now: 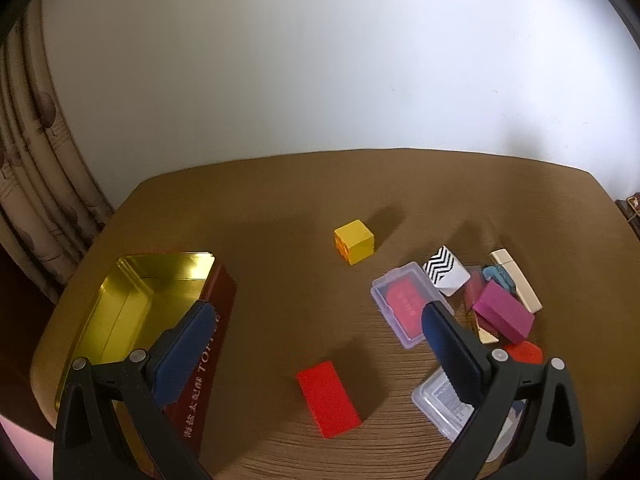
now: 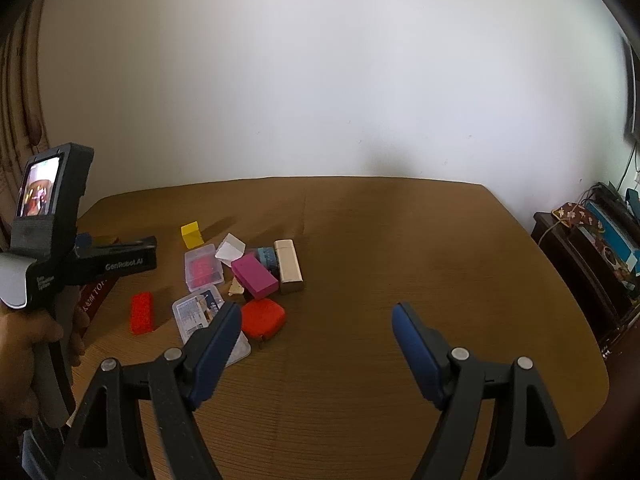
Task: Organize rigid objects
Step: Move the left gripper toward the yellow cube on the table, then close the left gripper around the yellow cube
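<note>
On your brown wooden table (image 1: 280, 200), the open gold-lined red tin (image 1: 132, 304) sits far left. The flat red rectangular block (image 1: 328, 398) lies right of it, the yellow cube (image 1: 354, 241) behind that block, and the pile of small boxes (image 1: 480, 308) farther right.

Soft daylight washed the white wall (image 1: 320, 60) bright, overexposed at right, while the counter (image 2: 360, 240) stayed dim. Blocks cast long shadows toward the wall. Fisheye distortion bowed the edges, corners vignetted black; the gold tin (image 1: 132, 304) glared.
</note>
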The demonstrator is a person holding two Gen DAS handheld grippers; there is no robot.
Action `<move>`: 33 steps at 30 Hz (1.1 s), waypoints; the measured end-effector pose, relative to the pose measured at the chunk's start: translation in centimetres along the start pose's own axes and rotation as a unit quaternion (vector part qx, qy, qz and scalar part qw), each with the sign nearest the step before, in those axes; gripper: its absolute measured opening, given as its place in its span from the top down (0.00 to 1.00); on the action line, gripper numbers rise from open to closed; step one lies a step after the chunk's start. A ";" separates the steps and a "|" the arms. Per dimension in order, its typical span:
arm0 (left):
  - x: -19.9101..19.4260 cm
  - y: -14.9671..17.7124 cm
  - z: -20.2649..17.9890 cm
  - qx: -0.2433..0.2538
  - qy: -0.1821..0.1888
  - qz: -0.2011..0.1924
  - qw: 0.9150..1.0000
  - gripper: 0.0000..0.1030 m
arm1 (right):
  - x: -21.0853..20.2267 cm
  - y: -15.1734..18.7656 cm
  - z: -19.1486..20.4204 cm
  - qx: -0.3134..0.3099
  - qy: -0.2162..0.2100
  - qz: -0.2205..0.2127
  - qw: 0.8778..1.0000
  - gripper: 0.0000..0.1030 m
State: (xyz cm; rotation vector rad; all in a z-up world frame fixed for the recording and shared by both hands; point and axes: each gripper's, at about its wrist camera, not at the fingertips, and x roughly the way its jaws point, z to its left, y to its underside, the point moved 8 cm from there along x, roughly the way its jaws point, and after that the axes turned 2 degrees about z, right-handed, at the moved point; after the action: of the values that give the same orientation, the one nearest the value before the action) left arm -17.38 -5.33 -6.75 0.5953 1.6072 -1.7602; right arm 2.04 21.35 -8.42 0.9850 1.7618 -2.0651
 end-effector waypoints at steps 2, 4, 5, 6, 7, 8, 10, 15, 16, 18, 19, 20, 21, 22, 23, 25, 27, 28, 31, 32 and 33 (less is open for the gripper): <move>0.2 0.0 0.0 -0.002 0.002 0.004 1.000 0.01 | 0.1 0.0 0.2 -0.001 -0.001 0.000 1.000 0.22; 0.2 -0.2 0.0 -0.009 0.006 0.004 1.000 0.01 | 0.1 0.1 0.3 -0.003 -0.003 0.004 1.000 0.22; 0.3 -0.2 0.0 -0.011 0.008 0.007 1.000 0.01 | 0.2 0.2 0.4 -0.003 -0.004 0.004 1.000 0.22; 0.3 -0.2 0.0 -0.013 0.010 0.009 1.000 0.01 | 0.2 0.2 0.5 -0.004 -0.005 0.005 1.000 0.22; 0.4 -0.3 0.0 -0.014 0.012 0.009 1.000 0.01 | 0.2 0.3 0.5 -0.004 -0.005 0.006 1.000 0.22; 0.4 -0.4 -0.1 -0.015 0.013 0.010 1.000 0.01 | 0.3 0.3 0.6 -0.005 -0.006 0.006 1.000 0.22; 0.9 -0.7 -0.4 -0.012 0.013 0.013 1.000 0.01 | 0.3 0.3 0.7 -0.005 -0.007 0.006 1.000 0.22; 2.0 -1.6 -0.5 0.000 0.009 0.016 1.000 0.01 | 0.7 0.5 0.5 -0.002 -0.012 0.014 1.000 0.22; 2.4 -1.7 -0.5 0.000 0.014 0.020 1.000 0.01 | 0.8 0.5 0.4 0.000 -0.012 0.015 1.000 0.22; 3.3 -2.2 -0.1 -0.010 0.023 0.030 0.999 0.01 | 0.9 0.6 0.2 0.001 -0.010 0.016 1.000 0.22; 3.6 -2.6 0.3 -0.017 0.026 0.031 0.999 0.01 | 1.0 0.6 0.1 0.003 -0.008 0.016 1.000 0.22; 4.0 -3.1 0.5 -0.023 0.029 0.034 0.999 0.01 | 1.1 0.6 -0.1 0.006 -0.008 0.016 1.000 0.22; 4.5 -3.7 0.6 -0.027 0.029 0.038 0.998 0.01 | 1.2 0.7 -0.3 0.012 -0.012 0.019 1.000 0.22; 4.9 -4.3 0.8 -0.028 0.023 0.040 0.999 0.01 | 1.4 0.7 -0.4 0.016 -0.016 0.022 0.999 0.22; 5.4 -4.7 1.0 -0.031 0.018 0.041 0.999 0.01 | 1.5 0.7 -0.6 0.019 -0.018 0.024 0.999 0.22; 6.3 -5.7 0.9 -0.046 0.020 0.050 0.998 0.01 | 1.7 0.7 -0.9 0.022 -0.018 0.027 0.999 0.22; 7.4 -6.3 0.5 -0.063 0.028 0.069 0.995 0.01 | 2.0 0.9 -1.2 0.027 -0.020 0.030 0.999 0.22; 8.4 -6.5 0.1 -0.075 0.040 0.087 0.993 0.01 | 2.2 1.0 -1.4 0.034 -0.021 0.034 0.999 0.22; 10.5 -6.5 -0.8 -0.101 0.052 0.120 0.986 0.01 | 2.5 1.1 -1.7 0.041 -0.028 0.040 0.998 0.22; 11.1 -6.5 -1.0 -0.104 0.049 0.125 0.985 0.01 | 2.6 1.1 -1.7 0.042 -0.028 0.041 0.998 0.22; 11.8 -6.5 -1.1 -0.108 0.045 0.131 0.984 0.04 | 2.6 1.0 -1.7 0.043 -0.031 0.040 0.998 0.22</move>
State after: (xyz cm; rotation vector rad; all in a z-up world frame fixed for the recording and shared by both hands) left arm -30.21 -6.15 -11.00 0.7517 1.6687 -1.3648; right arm 1.29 23.34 -10.90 0.9873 1.5898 -2.1132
